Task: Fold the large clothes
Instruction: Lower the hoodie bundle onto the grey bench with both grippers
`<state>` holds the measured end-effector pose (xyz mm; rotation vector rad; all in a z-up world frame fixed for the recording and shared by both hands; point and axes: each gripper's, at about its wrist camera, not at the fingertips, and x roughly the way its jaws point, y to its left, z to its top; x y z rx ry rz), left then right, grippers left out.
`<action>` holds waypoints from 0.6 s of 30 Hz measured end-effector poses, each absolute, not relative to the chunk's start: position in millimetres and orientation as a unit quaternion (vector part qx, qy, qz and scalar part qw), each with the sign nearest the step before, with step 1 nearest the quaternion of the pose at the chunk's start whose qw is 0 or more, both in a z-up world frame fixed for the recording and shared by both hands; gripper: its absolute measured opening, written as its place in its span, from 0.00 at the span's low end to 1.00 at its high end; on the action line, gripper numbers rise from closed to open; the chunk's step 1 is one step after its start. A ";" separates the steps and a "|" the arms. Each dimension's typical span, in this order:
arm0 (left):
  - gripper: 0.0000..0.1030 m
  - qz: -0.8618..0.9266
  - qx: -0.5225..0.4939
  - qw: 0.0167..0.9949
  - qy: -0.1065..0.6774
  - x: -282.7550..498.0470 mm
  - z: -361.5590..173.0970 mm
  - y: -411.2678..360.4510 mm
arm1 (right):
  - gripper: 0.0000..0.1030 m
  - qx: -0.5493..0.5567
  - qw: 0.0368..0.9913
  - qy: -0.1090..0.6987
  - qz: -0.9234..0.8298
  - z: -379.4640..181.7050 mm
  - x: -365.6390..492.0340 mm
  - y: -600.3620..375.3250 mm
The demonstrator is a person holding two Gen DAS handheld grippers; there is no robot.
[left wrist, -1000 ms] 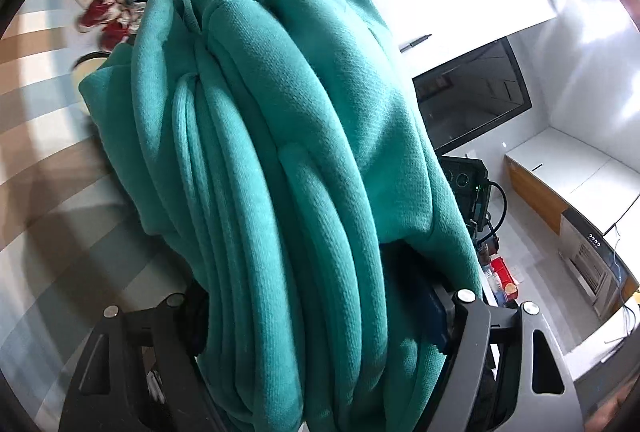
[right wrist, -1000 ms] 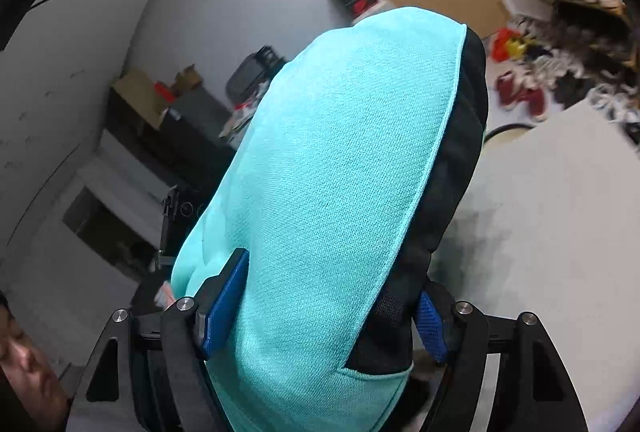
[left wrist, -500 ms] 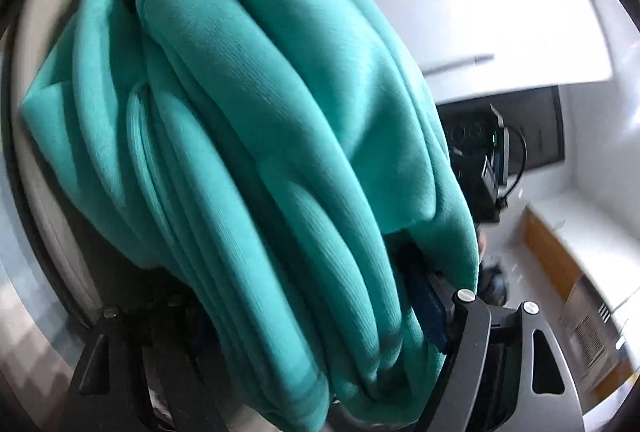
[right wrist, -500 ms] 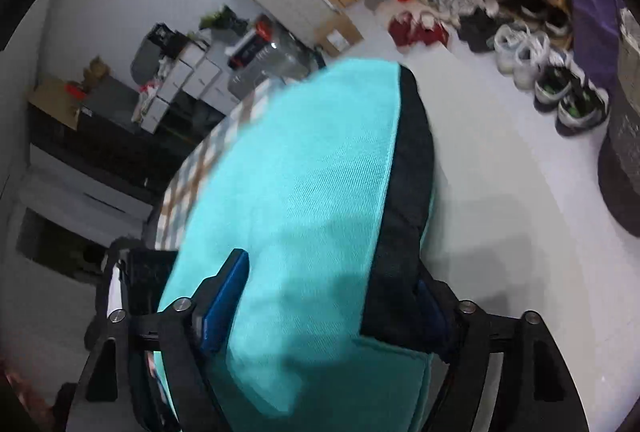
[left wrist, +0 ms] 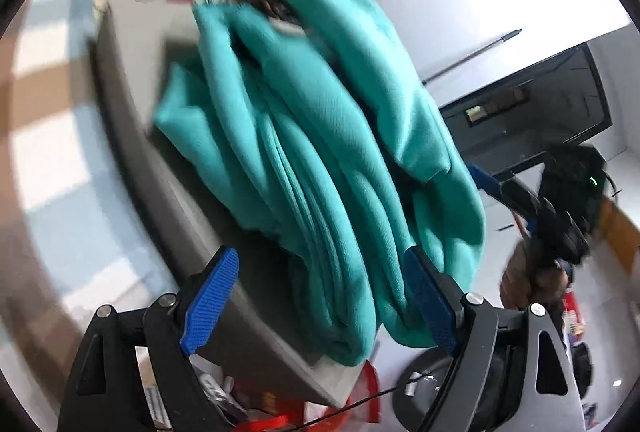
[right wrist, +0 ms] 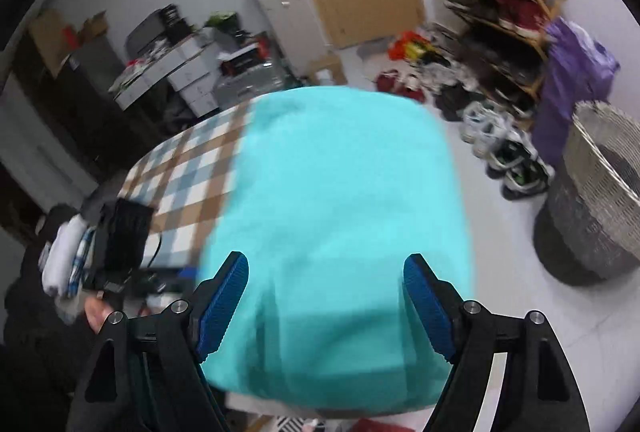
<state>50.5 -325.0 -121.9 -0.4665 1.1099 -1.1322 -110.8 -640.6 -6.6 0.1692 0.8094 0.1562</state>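
Your left gripper (left wrist: 320, 296) stands released, its jaws having just spread wider; the folded teal sweatshirt (left wrist: 320, 136) lies between its blue pads (left wrist: 210, 302) on the edge of the checked table (right wrist: 188, 172). Your right gripper (right wrist: 326, 302) is likewise released, jaws just widened, with the sweatshirt lying loose between them beside a grey woven basket (right wrist: 592, 208).

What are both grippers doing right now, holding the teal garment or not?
Left gripper: open, jaws have just been opening; folded teal garment lies between them, released.
Right gripper: open, jaws have just been opening; teal garment between them, not clamped.
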 end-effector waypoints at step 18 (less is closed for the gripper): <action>0.79 -0.507 -0.107 0.697 0.496 63.0 -93.5 -391.9 | 0.36 0.110 0.868 0.477 0.084 -113.3 -97.5 -582.7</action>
